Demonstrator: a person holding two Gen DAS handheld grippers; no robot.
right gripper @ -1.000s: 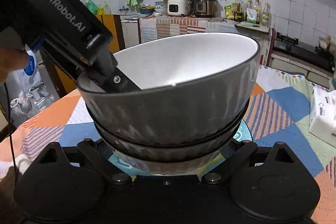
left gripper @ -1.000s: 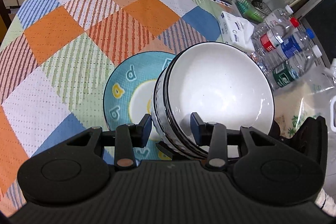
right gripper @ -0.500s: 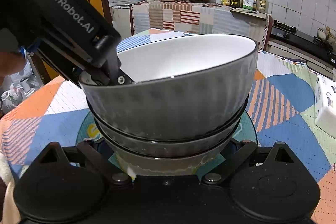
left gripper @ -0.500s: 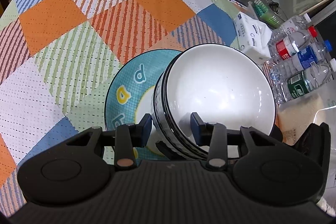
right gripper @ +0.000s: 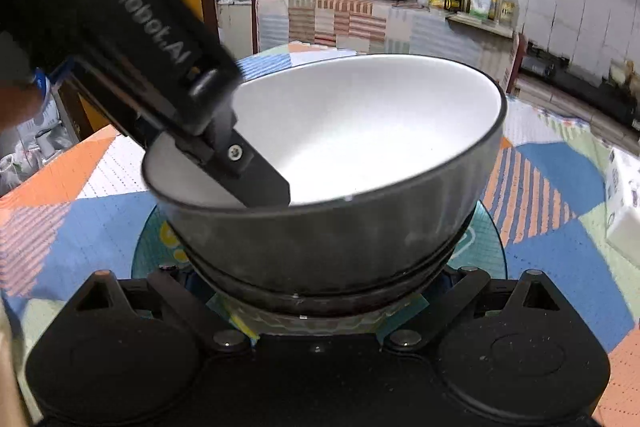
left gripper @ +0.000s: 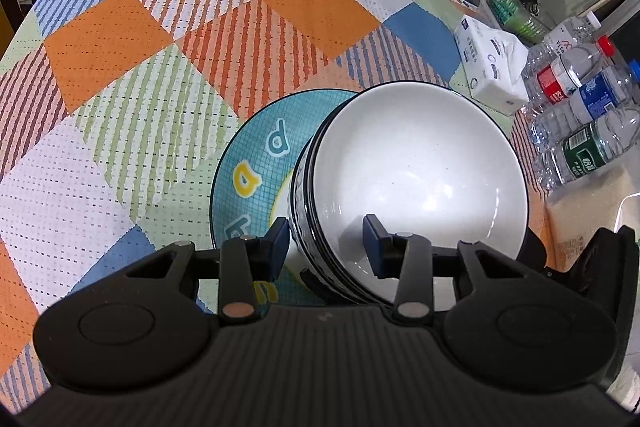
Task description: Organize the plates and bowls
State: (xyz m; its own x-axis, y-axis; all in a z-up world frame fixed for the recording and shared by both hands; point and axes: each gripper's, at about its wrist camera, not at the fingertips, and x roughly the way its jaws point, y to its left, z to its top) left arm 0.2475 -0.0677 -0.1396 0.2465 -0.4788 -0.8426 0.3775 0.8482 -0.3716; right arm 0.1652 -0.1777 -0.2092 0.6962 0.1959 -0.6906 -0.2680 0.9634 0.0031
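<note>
Patchwork tablecloth (left gripper: pixel 168 39) holds a teal letter plate (left gripper: pixel 256 163) with the stacked grey bowls (left gripper: pixel 416 183) above it. Left gripper (left gripper: pixel 325 247) clamped on the top bowl's rim. Right gripper (right gripper: pixel 316 311) fingertips hidden behind the stack, can't tell its state.

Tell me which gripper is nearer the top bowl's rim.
Left. The left gripper straddles the top bowl at its rim, one finger inside; the right gripper is lower, beneath that bowl.
</note>
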